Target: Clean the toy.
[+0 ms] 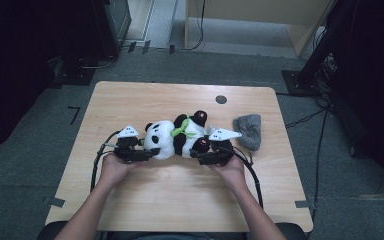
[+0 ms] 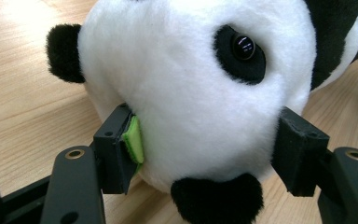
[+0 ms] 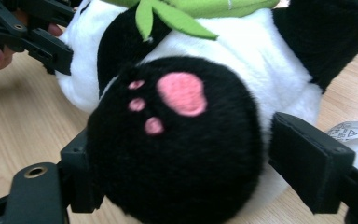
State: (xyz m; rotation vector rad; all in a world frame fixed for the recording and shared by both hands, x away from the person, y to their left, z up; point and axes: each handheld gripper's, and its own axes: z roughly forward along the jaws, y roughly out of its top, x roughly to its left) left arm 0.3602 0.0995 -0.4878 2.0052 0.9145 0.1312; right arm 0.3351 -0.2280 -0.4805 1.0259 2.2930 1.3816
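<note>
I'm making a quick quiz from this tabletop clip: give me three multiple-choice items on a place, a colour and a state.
1. Where does the grey cloth lie? A) right of the plush panda B) under it C) on the floor
2. What colour are the panda's foot pads? A) green B) pink C) white
3. What is between the jaws of the left gripper? A) nothing B) a foot C) the panda's head

Answers: 1 A, the high view shows the cloth beside the toy on the table. 2 B, pink patches in the right gripper view. 3 C, both pads flank the white head.
</note>
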